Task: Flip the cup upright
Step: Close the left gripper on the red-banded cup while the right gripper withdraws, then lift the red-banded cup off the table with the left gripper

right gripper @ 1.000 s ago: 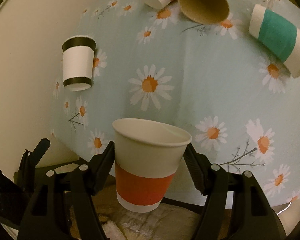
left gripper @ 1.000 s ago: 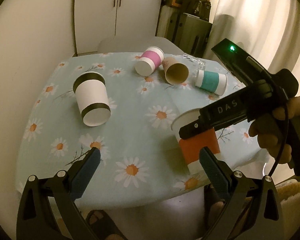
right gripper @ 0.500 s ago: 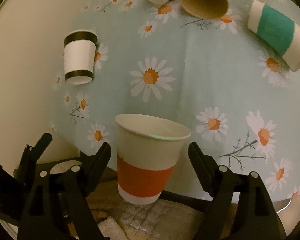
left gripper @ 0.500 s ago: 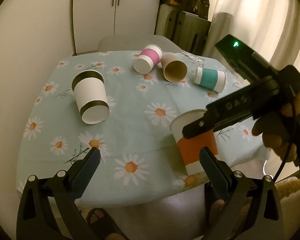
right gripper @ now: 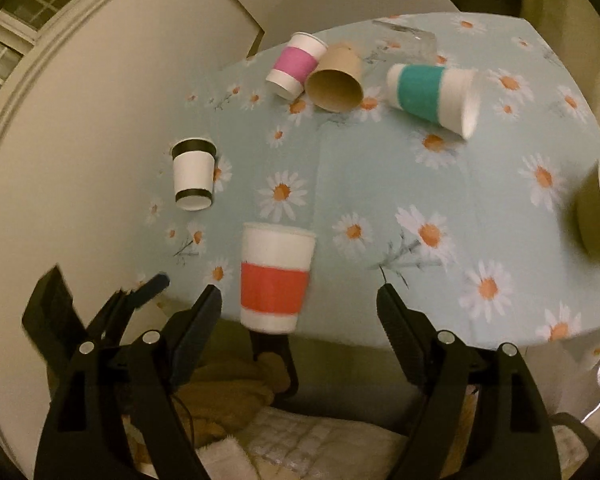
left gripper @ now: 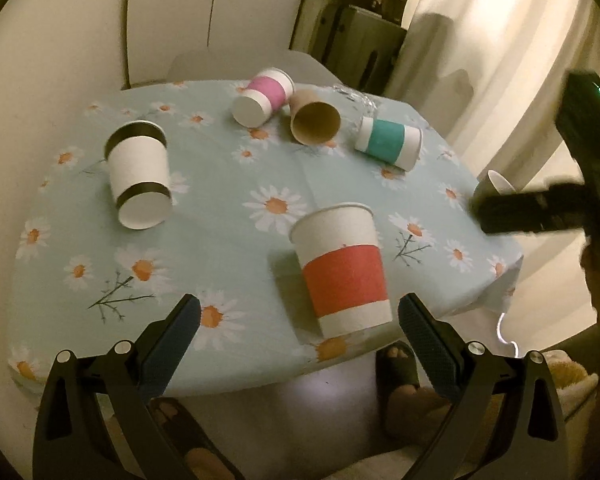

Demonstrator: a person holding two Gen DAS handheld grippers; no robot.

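A white paper cup with an orange band (left gripper: 342, 270) stands upright near the table's front edge; it also shows in the right wrist view (right gripper: 275, 276). My right gripper (right gripper: 300, 312) is open and empty, pulled back off the cup, which stands free just left of centre ahead of its jaws. My left gripper (left gripper: 298, 330) is open and empty, in front of the table edge with the orange cup just beyond it. The right gripper's body (left gripper: 540, 210) shows at the right of the left wrist view.
On the daisy tablecloth (left gripper: 220, 216) lie a black-banded white cup (left gripper: 140, 178), a pink-banded cup (left gripper: 262, 96), a brown cup (left gripper: 314, 120) and a teal-banded cup (left gripper: 390, 142), all on their sides. A dark cup (right gripper: 598, 208) sits at the right edge. A clear glass (right gripper: 404, 40) lies at the back.
My right gripper opened, let go of the orange-banded cup and drew back to the right. The cup stays upright on the table. My left gripper barely moved.
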